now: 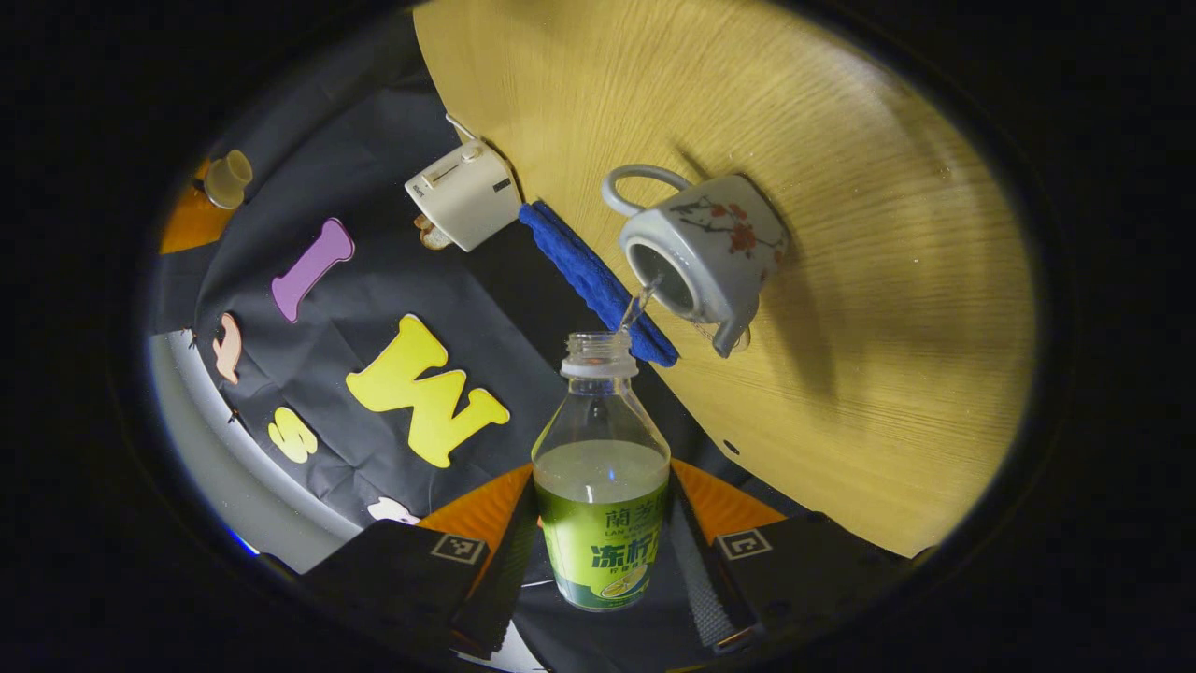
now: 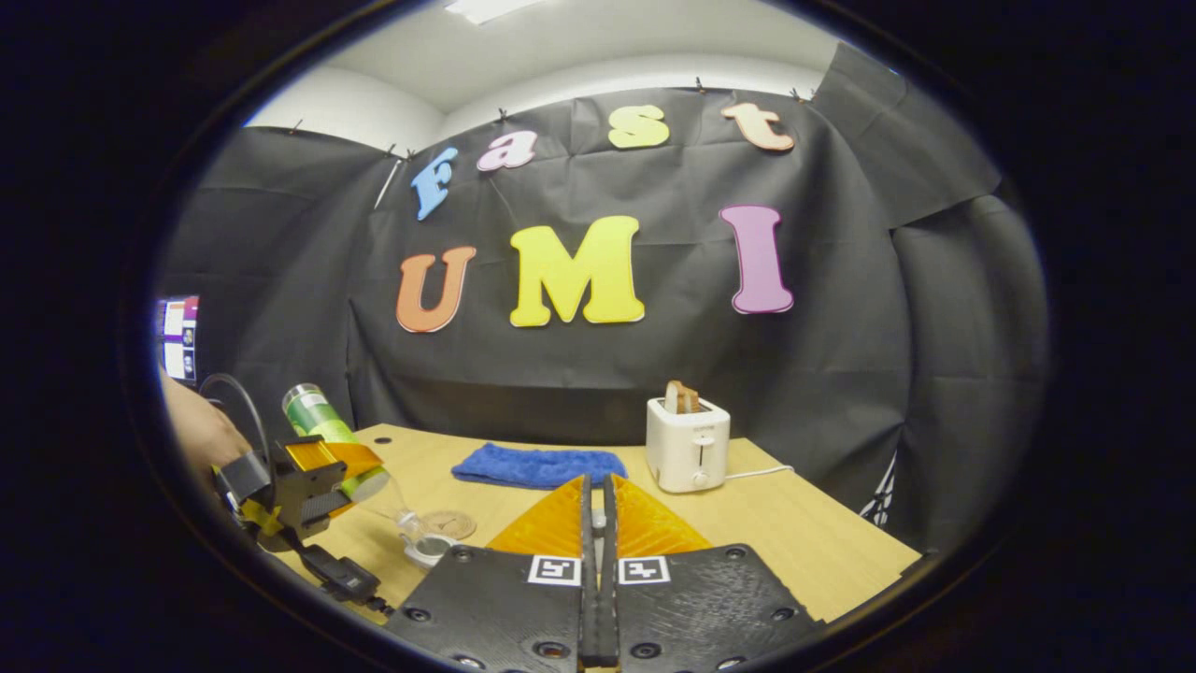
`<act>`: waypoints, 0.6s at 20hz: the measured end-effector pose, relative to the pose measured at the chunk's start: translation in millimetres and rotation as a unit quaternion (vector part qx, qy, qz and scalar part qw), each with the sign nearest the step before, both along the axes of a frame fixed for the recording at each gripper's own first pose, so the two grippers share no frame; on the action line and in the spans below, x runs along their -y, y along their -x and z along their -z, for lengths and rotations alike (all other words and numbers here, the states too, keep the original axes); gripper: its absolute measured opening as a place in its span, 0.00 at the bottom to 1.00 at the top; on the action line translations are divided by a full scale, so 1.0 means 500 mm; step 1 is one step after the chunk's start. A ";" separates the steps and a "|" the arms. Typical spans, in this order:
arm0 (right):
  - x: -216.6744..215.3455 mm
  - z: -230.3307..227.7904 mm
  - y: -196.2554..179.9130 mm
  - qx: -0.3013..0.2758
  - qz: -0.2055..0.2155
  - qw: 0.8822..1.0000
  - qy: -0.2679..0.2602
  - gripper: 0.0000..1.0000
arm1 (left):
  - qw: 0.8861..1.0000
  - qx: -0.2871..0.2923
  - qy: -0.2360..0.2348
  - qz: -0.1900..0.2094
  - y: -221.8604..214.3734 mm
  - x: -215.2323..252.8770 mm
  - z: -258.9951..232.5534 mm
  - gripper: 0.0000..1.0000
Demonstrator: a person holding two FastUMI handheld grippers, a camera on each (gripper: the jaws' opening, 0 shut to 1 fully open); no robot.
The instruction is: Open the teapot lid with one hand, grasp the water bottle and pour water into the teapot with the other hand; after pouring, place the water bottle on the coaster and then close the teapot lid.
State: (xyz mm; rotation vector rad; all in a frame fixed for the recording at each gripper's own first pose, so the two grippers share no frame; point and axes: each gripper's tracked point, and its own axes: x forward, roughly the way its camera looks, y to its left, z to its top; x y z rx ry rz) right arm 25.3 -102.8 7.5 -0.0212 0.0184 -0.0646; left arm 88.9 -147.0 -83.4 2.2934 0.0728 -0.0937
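My left gripper (image 1: 603, 486) is shut on a clear water bottle (image 1: 603, 467) with a green label, tilted mouth-first toward the teapot. A thin stream of water (image 1: 637, 304) runs from its neck into the open top of the white flowered teapot (image 1: 719, 243) on the wooden table. In the right gripper view the tilted bottle (image 2: 322, 421) hangs over the teapot's rim (image 2: 425, 550), with a round coaster (image 2: 448, 523) just behind. My right gripper (image 2: 598, 481) has its fingers pressed together. In the left gripper view a pale teapot lid (image 1: 229, 178) sticks out from its tip, away from the pot.
A folded blue cloth (image 2: 537, 465) lies along the table's (image 2: 794, 533) back edge. To its right stands a white toaster (image 2: 687, 444) with toast in it and a cord. A hand (image 2: 196, 430) holds the left gripper at the table's left side.
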 end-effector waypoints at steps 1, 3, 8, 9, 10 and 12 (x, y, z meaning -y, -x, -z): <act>0.003 0.000 -0.002 0.000 0.000 1.000 -0.001 0.00 | 1.000 0.002 -0.005 0.000 -0.001 -0.001 -0.003 0.75; 0.005 0.001 -0.002 0.000 0.001 1.000 -0.002 0.00 | 1.000 0.002 -0.009 0.003 -0.002 0.005 -0.004 0.75; 0.012 0.001 -0.003 -0.002 0.007 1.000 0.000 0.00 | 1.000 0.009 -0.017 0.006 0.006 0.016 -0.013 0.73; 0.016 0.002 -0.002 -0.002 0.007 1.000 -0.001 0.00 | 1.000 0.013 -0.021 0.008 0.006 0.017 -0.019 0.75; 0.014 0.000 0.000 -0.002 0.007 1.000 -0.002 0.00 | 1.000 0.014 -0.023 0.013 0.008 0.022 -0.023 0.75; 0.018 0.001 -0.002 -0.002 0.008 1.000 -0.005 0.00 | 0.999 0.018 -0.023 0.012 0.010 0.019 -0.030 0.72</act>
